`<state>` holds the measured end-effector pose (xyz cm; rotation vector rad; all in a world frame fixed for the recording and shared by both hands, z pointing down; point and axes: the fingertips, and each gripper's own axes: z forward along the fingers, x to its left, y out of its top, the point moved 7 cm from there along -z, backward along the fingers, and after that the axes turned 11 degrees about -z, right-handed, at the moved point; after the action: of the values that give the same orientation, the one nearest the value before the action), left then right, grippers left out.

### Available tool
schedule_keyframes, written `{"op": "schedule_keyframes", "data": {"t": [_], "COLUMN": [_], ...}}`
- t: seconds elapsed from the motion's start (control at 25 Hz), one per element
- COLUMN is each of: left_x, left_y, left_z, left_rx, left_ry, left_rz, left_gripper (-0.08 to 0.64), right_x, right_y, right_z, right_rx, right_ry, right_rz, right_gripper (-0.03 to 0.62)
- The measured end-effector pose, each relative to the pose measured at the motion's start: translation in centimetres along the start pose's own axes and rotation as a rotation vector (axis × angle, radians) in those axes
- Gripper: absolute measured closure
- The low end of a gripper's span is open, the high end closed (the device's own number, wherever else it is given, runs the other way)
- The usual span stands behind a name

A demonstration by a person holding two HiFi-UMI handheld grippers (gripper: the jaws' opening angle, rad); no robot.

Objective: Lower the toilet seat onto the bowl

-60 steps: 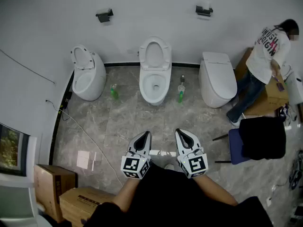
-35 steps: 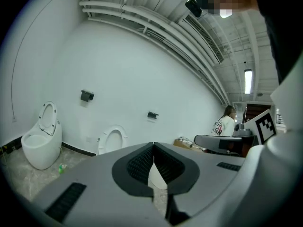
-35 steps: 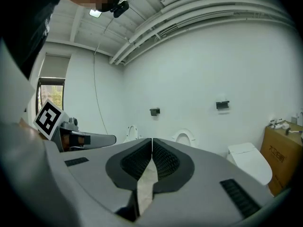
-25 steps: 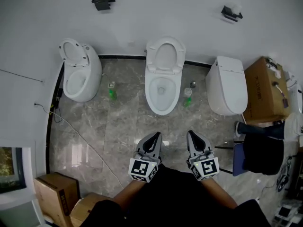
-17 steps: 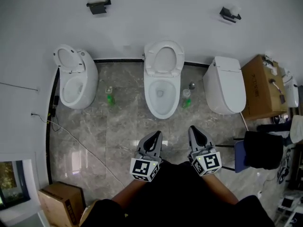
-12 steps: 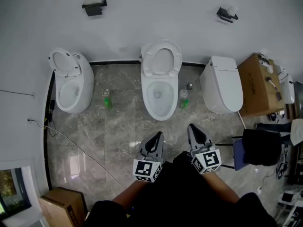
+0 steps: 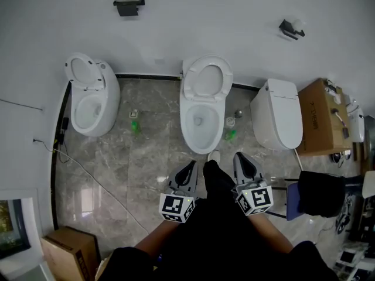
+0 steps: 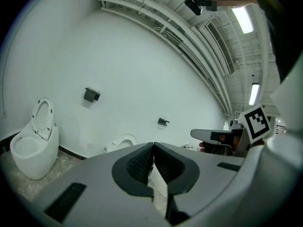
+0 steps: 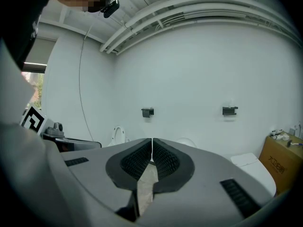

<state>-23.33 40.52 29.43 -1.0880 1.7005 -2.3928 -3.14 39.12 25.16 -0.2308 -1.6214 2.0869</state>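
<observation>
The middle toilet (image 7: 201,127) stands against the white wall with its seat (image 7: 205,78) raised upright against the wall. In the left gripper view that seat (image 8: 124,141) shows just above the jaws. My left gripper (image 7: 191,166) is shut and empty, held low in front of the bowl. My right gripper (image 7: 239,157) is also shut and empty, beside the bowl's front right. A dark trouser leg and a shoe (image 7: 214,156) sit between the two grippers, close to the bowl's front.
A second toilet (image 7: 89,101) with its seat up stands to the left, a closed one (image 7: 278,120) to the right. Green bottles (image 7: 135,124) (image 7: 230,134) stand on the floor either side of the middle bowl. A cardboard box (image 7: 321,116) and a dark chair (image 7: 319,193) are at right.
The view has moved closer to the middle toilet. A leg and shoe have stepped forward between the grippers. Both grippers stay shut and level.
</observation>
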Motion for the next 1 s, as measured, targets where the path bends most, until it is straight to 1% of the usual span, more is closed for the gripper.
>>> {"op": "schedule_keyframes", "data": {"t": [0.16,0.24,0.36,0.44,0.68,0.84,0.92,1.0], "left_x": [0.9,0.8,0.7,1.0,2.5,3.5,4.1,4.7], "left_y": [0.6,0.9,1.4,1.8,3.1,4.5,4.9,5.0], "left_z": [1.3,2.4,4.6,6.6,14.5,20.8,23.7,26.3], "left_rx": [0.007,0.014,0.017,0.019,0.059,0.083,0.085,0.093], "left_ry": [0.024,0.015,-0.014,-0.008,0.063,0.058,0.066,0.078], "left_rz": [0.023,0.031,0.056,0.076,0.072,0.078,0.074,0.074], "left_gripper": [0.545,0.545,0.545,0.545,0.545,0.546,0.546,0.546], "right_x": [-1.4,-2.5,-4.3,-5.7,-11.7,-16.4,-18.5,-20.2], "right_y": [-0.1,-0.3,-0.8,-1.3,-1.9,-2.2,-2.4,-2.9], "right_z": [1.4,2.3,4.2,5.8,11.1,15.1,17.1,19.0], "right_rx": [-0.021,-0.023,-0.026,-0.023,0.003,0.017,0.03,0.048], "right_ry": [-0.01,-0.01,0.022,0.034,0.031,0.038,0.056,0.095], "right_rz": [0.02,0.031,0.049,0.06,0.088,0.099,0.112,0.136], "right_gripper": [0.561,0.56,0.56,0.56,0.56,0.56,0.56,0.56]}}
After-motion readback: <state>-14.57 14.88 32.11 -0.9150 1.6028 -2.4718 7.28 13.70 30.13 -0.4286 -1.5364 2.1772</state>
